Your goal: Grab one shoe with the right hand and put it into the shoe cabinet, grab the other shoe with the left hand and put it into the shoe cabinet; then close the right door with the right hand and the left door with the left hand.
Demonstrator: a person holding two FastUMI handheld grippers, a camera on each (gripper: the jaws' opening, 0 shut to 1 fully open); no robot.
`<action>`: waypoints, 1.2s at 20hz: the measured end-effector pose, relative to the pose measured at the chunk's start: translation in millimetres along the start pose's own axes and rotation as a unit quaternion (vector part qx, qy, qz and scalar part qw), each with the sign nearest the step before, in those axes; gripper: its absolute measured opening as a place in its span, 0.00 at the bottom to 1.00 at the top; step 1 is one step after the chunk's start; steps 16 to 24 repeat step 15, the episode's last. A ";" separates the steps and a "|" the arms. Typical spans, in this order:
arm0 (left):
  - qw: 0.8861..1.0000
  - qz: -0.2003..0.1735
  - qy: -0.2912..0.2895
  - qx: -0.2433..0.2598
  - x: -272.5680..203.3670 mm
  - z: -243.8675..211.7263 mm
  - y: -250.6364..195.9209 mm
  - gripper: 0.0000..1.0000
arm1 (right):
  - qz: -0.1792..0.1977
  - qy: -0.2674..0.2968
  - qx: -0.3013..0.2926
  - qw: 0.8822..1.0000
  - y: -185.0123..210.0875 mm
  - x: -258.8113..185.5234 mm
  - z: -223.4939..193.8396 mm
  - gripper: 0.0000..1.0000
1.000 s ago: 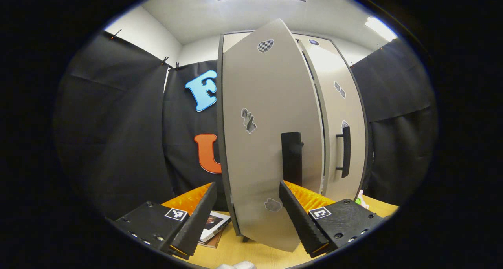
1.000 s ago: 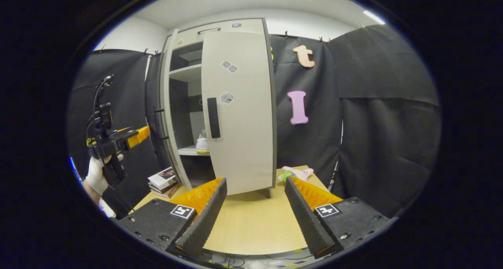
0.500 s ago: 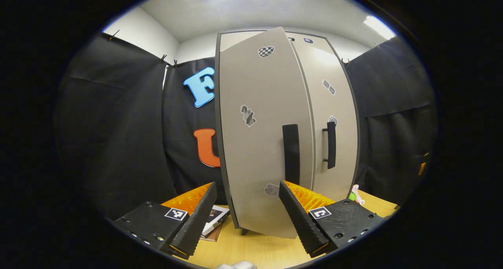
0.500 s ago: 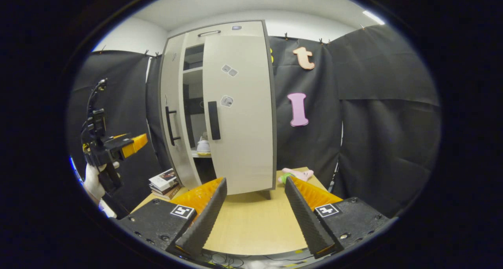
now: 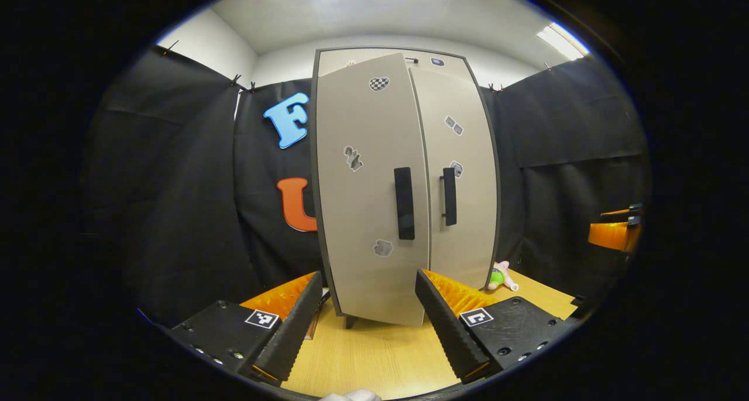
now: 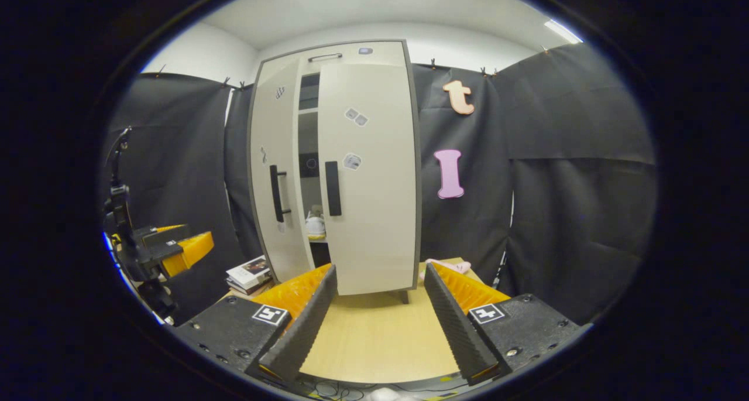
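The tall beige shoe cabinet (image 5: 374, 172) stands on the wooden table (image 5: 374, 360). Its right door (image 6: 371, 178) is shut. Its left door (image 6: 278, 172) is ajar by a narrow gap, and a white shoe (image 6: 316, 226) shows on a shelf through that gap. My left gripper (image 5: 368, 325) is open and empty, a short way back from the left door and its black handle (image 5: 404, 203). Facing the cabinet from farther off, my right gripper (image 6: 380, 325) is open and empty too. In the right gripper view, the left gripper (image 6: 175, 252) hangs at the far left.
A stack of books (image 6: 248, 271) lies on the table beside the cabinet's left foot. A pink and green plush toy (image 5: 500, 277) lies by its right foot. Black cloth walls close in behind and on both sides.
The left door has swung from wide open to almost shut. My left gripper has drawn back from it. The right gripper has barely moved.
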State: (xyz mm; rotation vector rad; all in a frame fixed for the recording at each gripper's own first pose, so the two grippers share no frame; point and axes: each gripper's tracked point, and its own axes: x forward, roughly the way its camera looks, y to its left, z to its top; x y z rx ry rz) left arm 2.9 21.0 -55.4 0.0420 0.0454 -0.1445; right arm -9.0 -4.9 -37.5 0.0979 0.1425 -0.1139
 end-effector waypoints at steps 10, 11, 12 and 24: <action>1.000 0.013 0.014 -0.010 -45.0 -16.8 -0.9 0.96 | -0.005 -0.019 -0.010 1.000 17.4 -18.6 2.8 0.94; 1.000 0.014 0.013 -0.008 -47.5 -16.5 -0.8 0.96 | -0.004 -0.021 -0.011 1.000 18.6 -18.8 2.2 0.94; 1.000 0.015 0.011 -0.006 -47.9 -13.7 -0.7 0.96 | -0.004 -0.022 -0.011 1.000 19.5 -19.5 2.0 0.94; 1.000 0.016 0.009 -0.008 -54.3 -11.8 -4.2 1.00 | -0.002 -0.024 -0.011 1.000 22.0 -22.4 0.5 0.94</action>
